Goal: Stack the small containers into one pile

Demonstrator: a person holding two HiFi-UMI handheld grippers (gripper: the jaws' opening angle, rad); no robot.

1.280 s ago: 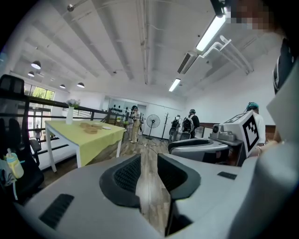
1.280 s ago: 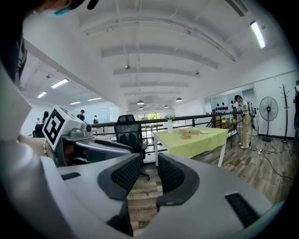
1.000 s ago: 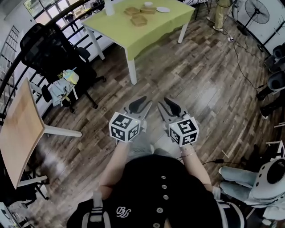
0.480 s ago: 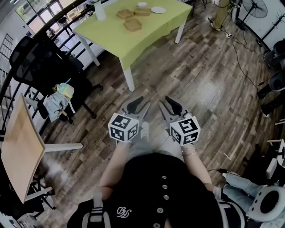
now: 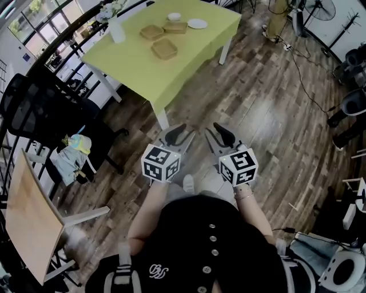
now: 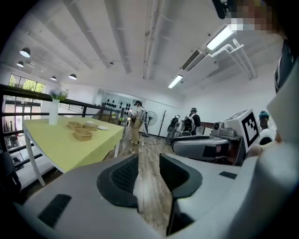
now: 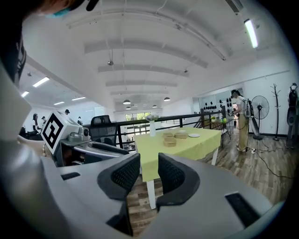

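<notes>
Three shallow brown containers lie apart on the green table (image 5: 137, 63): one nearer (image 5: 164, 49), two farther back (image 5: 151, 31) (image 5: 175, 27). The left gripper view shows them (image 6: 83, 135) small and far off, as does the right gripper view (image 7: 170, 141). My left gripper (image 5: 174, 134) and right gripper (image 5: 222, 133) are held side by side over the wooden floor, well short of the table. Both are open with nothing between the pads (image 6: 122, 176) (image 7: 172, 175).
A white plate (image 5: 197, 23), a small white bowl (image 5: 174, 16) and a vase (image 5: 116, 28) also stand on the green table. A black office chair (image 5: 34, 109) and a wooden table (image 5: 26, 223) stand at the left. People stand far off across the room (image 6: 138, 116).
The green table and its containers have drawn nearer and lower in the head view as the person walks toward it. Both grippers keep their place in front of the body.
</notes>
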